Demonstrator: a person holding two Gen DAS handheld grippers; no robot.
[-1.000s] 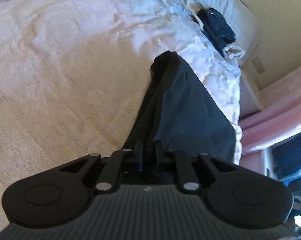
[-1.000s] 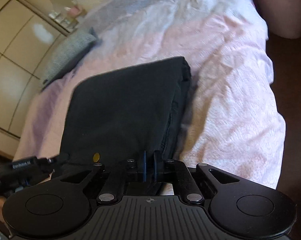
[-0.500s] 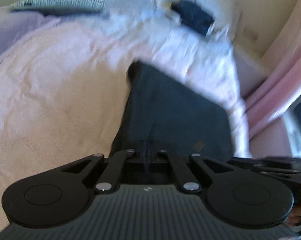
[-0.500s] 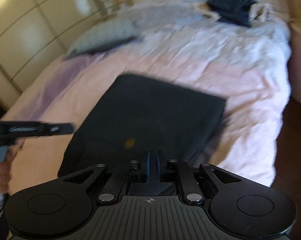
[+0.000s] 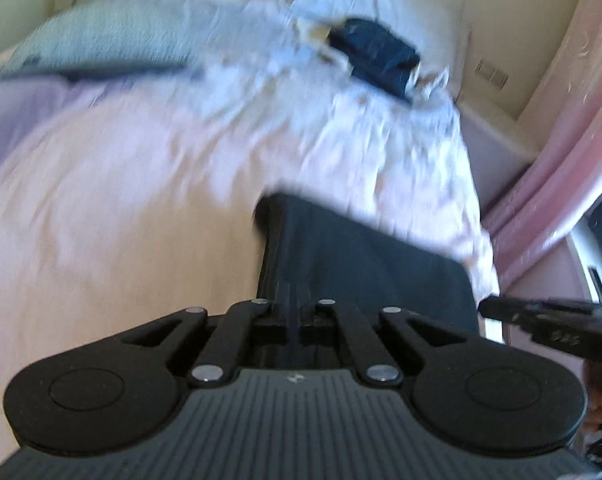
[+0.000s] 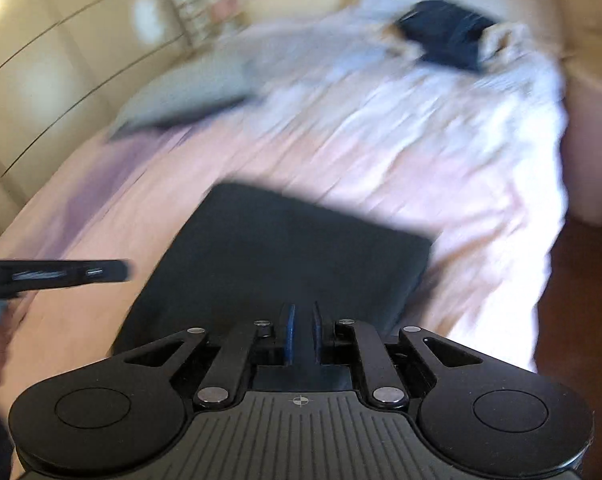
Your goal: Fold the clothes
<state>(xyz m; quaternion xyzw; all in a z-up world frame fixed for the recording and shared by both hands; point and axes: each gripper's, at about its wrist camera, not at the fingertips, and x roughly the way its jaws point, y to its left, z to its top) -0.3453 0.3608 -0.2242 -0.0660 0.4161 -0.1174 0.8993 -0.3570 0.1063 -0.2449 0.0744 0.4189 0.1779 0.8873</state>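
A dark folded garment point(image 5: 361, 268) lies flat as a rectangle on the pink bedspread point(image 5: 121, 240); the right wrist view shows it too point(image 6: 285, 256). My left gripper point(image 5: 297, 314) hovers over its near edge with the fingers pressed together and no cloth visibly pinched. From the right wrist view, the left gripper point(image 6: 101, 272) is beside the garment's left edge, above the bedspread point(image 6: 101, 208). My right gripper point(image 6: 302, 320) is over the garment's near edge, and a narrow gap with nothing in it separates its blue pads point(image 6: 289, 332). Its tip point(image 5: 489, 306) enters the left wrist view from the right.
A stack of navy folded clothes point(image 5: 381, 60) point(image 6: 445, 36) rests on the rumpled white bedding near the head of the bed. A grey pillow point(image 5: 101, 40) point(image 6: 189, 92) lies far left. Cream wardrobe doors point(image 6: 41, 60) stand at left. The bed's right edge drops to brown floor point(image 6: 581, 300).
Both grippers have risen and rolled level above the garment, so more of the bed shows. The left fingers have come together. The right fingers have parted slightly.
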